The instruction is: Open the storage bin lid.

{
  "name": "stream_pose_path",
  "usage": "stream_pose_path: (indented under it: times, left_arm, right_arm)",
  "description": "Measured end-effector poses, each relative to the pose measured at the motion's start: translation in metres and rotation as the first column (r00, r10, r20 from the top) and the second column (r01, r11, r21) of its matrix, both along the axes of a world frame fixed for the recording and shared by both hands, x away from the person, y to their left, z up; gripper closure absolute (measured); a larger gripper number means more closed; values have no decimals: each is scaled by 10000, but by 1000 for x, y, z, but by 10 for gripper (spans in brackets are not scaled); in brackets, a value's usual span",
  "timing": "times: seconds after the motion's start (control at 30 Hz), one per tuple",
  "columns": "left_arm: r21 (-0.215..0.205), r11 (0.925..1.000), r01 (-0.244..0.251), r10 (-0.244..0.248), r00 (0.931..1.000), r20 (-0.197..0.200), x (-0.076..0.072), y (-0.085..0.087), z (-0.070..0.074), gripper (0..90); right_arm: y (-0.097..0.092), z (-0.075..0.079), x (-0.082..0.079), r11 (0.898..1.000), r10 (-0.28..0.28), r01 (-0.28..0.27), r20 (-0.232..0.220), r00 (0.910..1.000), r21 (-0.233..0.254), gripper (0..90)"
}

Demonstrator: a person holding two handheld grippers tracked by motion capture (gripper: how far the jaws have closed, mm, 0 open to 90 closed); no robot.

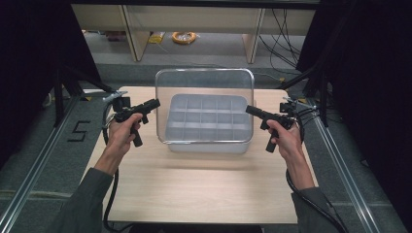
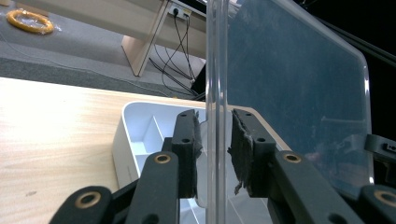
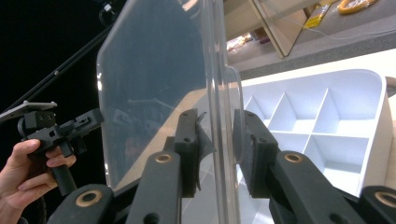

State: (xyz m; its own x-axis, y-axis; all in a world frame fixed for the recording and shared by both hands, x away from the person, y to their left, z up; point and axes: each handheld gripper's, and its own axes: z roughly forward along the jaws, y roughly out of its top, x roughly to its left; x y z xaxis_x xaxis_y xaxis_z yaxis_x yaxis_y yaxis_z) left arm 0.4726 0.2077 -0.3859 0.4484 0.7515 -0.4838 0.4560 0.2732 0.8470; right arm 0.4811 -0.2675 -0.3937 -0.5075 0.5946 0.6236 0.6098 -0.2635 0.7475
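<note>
A clear plastic lid (image 1: pixel 204 85) with rounded corners hangs over a white tray (image 1: pixel 210 145) divided into several compartments, on a light wooden table (image 1: pixel 194 184). My left gripper (image 1: pixel 156 103) is shut on the lid's left edge, and my right gripper (image 1: pixel 248 109) is shut on its right edge. In the left gripper view, the lid (image 2: pixel 299 93) runs edge-on between the jaws of that gripper (image 2: pixel 215 130), with the tray (image 2: pixel 135 123) below. In the right gripper view, the lid (image 3: pixel 154 84) stands between the pads of that gripper (image 3: pixel 219 133), the tray (image 3: pixel 327 121) lies beyond, and the left gripper (image 3: pixel 88 122) is at the far edge.
Black stands (image 1: pixel 63 92) flank the table on both sides. Behind the table are wooden furniture legs (image 1: pixel 136 34), loose cables (image 1: pixel 282 34) and a yellow coil (image 1: pixel 184 37) on the grey floor. Bare tabletop lies in front of the tray.
</note>
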Motion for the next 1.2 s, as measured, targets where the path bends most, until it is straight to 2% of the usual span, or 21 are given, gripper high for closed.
stream_pose_path:
  times: [0.07, 0.1, 0.13, 0.17, 0.2, 0.3, 0.33, 0.37, 0.4, 0.43, 0.57, 0.6, 0.63, 0.67, 0.83, 0.87, 1.03, 1.1, 1.2]
  left_arm:
    - [32, 10000, 83, -83, 9999, 66, -5, 0, -2, 713]
    - [18, 9999, 101, -101, 9999, 81, -7, 0, -3, 713]
    - [3, 9999, 134, -134, 9999, 66, -8, 0, -5, 713]
    - [2, 9999, 162, -162, 9999, 41, -10, 0, -6, 713]
    - [3, 9998, 187, -187, 9998, 54, -11, 0, -8, 712]
    - [259, 9995, 203, -207, 9997, 139, -17, -2, -9, 708]
    - [261, 9995, 194, -199, 9997, 164, -18, -3, -10, 706]
    - [258, 9995, 202, -207, 9996, 207, -20, -3, -10, 705]
    - [305, 9994, 174, -181, 9996, 227, -22, -3, -11, 705]
    - [297, 9995, 143, -151, 9996, 238, -23, -3, -12, 705]
    - [312, 9993, 183, -189, 9996, 203, -27, -1, -16, 703]
    - [315, 9993, 193, -200, 9996, 206, -28, -1, -17, 702]
    - [355, 9992, 190, -198, 9996, 198, -28, -1, -17, 702]
    - [351, 9993, 160, -166, 9997, 189, -29, -1, -18, 701]
    - [421, 9990, 126, -134, 9997, 196, -33, 0, -19, 696]
    - [454, 9989, 131, -141, 9997, 222, -33, 0, -20, 696]
    - [560, 9983, 163, -176, 9996, 228, -38, -1, -20, 694]
    - [583, 9981, 212, -226, 9995, 239, -40, -1, -21, 695]
    - [622, 9978, 240, -254, 9994, 221, -43, -3, -22, 694]
  right_arm:
    - [0, 0, -6, 10000, 11, -11, -59, 10000, 11, 718]
    - [-2, -3, -9, 9998, 0, 7, 293, 9996, -218, 717]
    - [-2, -3, -9, 9998, 0, 7, 293, 9996, -218, 717]
    - [-1, -1, -13, 10000, -17, 16, -91, 10000, -15, 717]
    - [-2, -3, -14, 9998, 25, -22, 203, 9998, -178, 717]
    - [-2, -3, -22, 10000, 30, -30, -9, 10000, -51, 718]
    - [-3, -6, -22, 9996, 16, -8, 312, 9995, -267, 718]
    - [-4, -6, -23, 9996, 34, -25, 301, 9995, -285, 718]
    - [-3, -6, -26, 9999, 9, -8, 88, 10000, -114, 718]
    - [-3, -8, -26, 9997, 65, -56, 360, 9993, -254, 717]
    - [-3, -11, -30, 9993, 80, -65, 380, 9992, -374, 718]
    - [-1, -12, -33, 9996, 98, -94, 167, 9998, -259, 718]
    - [-1, -12, -33, 9996, 98, -94, 167, 9998, -259, 718]
    - [-1, -13, -33, 9993, 99, -85, 422, 9991, -351, 718]
    - [0, -16, -38, 9997, 78, -68, 373, 9993, -248, 718]
    - [-1, -17, -38, 9990, 195, -174, 517, 9985, -402, 718]
    - [1, -19, -43, 9997, 152, -146, 266, 9995, -220, 718]
    - [-1, -21, -45, 9992, 126, -109, 447, 9989, -372, 719]
    - [-2, -20, -48, 9993, 175, -163, 331, 9993, -343, 719]
